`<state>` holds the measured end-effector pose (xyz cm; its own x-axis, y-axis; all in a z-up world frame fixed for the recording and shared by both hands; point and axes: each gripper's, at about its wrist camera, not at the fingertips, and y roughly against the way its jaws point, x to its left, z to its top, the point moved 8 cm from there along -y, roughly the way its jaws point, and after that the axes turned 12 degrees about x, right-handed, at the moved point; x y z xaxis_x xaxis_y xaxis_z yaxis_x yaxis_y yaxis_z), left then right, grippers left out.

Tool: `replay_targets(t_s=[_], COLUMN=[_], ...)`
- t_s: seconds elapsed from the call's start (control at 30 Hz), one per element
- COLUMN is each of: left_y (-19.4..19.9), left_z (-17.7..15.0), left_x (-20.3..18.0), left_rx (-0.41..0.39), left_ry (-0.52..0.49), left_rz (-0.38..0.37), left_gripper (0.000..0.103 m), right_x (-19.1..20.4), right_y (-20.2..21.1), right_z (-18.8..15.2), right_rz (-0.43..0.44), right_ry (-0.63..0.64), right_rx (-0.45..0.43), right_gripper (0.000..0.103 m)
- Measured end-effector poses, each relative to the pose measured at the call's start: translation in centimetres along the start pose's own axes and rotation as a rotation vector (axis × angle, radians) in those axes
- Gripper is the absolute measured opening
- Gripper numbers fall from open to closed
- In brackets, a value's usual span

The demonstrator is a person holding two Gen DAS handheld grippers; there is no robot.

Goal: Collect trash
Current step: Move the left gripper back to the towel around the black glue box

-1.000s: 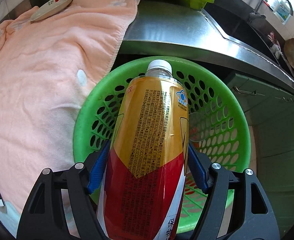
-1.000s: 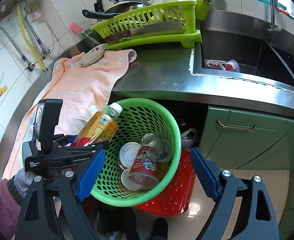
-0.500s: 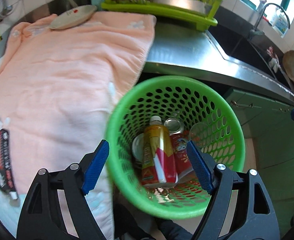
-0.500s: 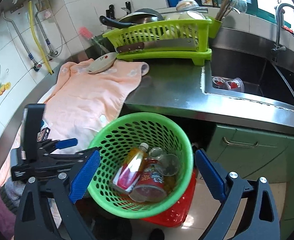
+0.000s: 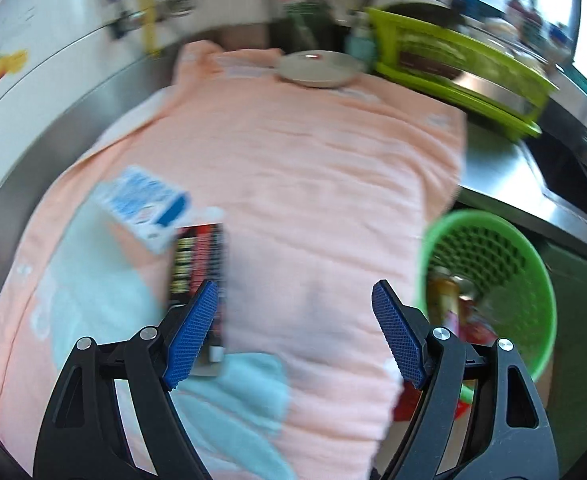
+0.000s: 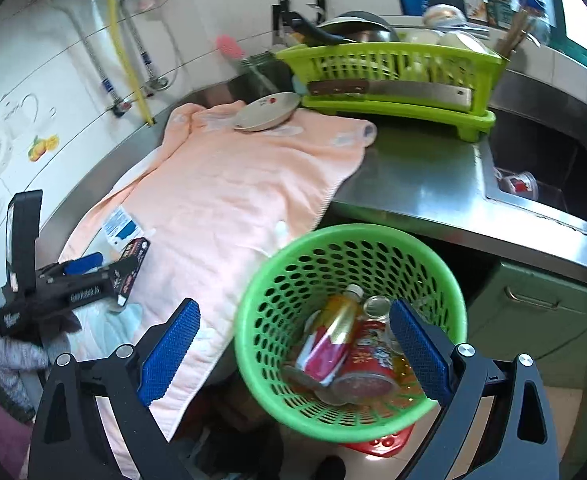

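Left claw (image 5: 293, 332): released, jaws standing wide apart and gripping nothing. It is hovering over the peach towel (image 5: 313, 184) that is covering the steel bench (image 6: 413, 184). The left wrist view is blurring heavily, so fine print on the items is unreadable.

Right claw (image 6: 293, 348): released, jaws spread wide and carrying nothing. It is hanging above the green basket (image 6: 253, 344), which is sitting below the bench edge, in front of the green cabinet (image 6: 533, 320).

Trash already in the basket: a yellow-and-red bottle (image 6: 333, 336) is lying tilted with its white cap pointing up and away; a red printed cup (image 6: 367, 364) is lying on its side just beside it, touching; a clear glass jar (image 6: 377, 306) is sitting behind the cup.

Trash on the bench: a dark wrapper (image 5: 199, 264) is lying on the towel just ahead of the left claw's left finger, and a blue-and-white packet (image 5: 145, 204) is lying next to it, their corners overlapping. In the right wrist view the left claw (image 6: 105, 268) is sitting directly by the wrapper (image 6: 133, 264) and packet (image 6: 121, 230).

Other items: a small plate (image 6: 267, 112) is resting on the far end of the towel, beside the lime dish rack (image 6: 393, 80), which is holding a cleaver (image 6: 389, 90) along its front. The sink (image 6: 533, 168) is lying to the right of the rack.
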<state>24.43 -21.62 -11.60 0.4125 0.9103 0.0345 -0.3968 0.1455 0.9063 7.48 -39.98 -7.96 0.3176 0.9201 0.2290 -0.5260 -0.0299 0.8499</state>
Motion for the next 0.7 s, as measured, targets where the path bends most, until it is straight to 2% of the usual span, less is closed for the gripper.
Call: replay_targets(t_s=[0.13, 0.3, 0.37, 0.57, 0.7], left_y=[-1.3, -3.6, -4.6, -5.9, -6.7], left_z=[0.1, -0.3, -0.4, -0.1, 0.2], left_x=[4.3, 7.5, 7.9, 7.4, 6.9], left_rx=[0.021, 0.07, 0.089, 0.104, 0.119], left_ry=[0.073, 0.126, 0.132, 0.101, 0.088], left_rz=[0.069, 0.07, 0.049, 0.047, 0.044], left_gripper=[0.074, 0.07, 0.068, 0.067, 0.059], right_x=[1.5, 2.4, 2.8, 3.3, 3.7], right_y=[-0.2, -0.7, -1.0, -1.7, -1.9], right_z=[0.1, -0.4, -0.6, -0.9, -1.0], right_rz=[0.02, 0.023, 0.031, 0.035, 0.034], right_ry=[0.022, 0.041, 0.044, 0.05, 0.053], right_rx=[0.005, 0.019, 0.029, 0.046, 0.051], right_gripper=[0.093, 0.092, 0.093, 0.092, 0.092])
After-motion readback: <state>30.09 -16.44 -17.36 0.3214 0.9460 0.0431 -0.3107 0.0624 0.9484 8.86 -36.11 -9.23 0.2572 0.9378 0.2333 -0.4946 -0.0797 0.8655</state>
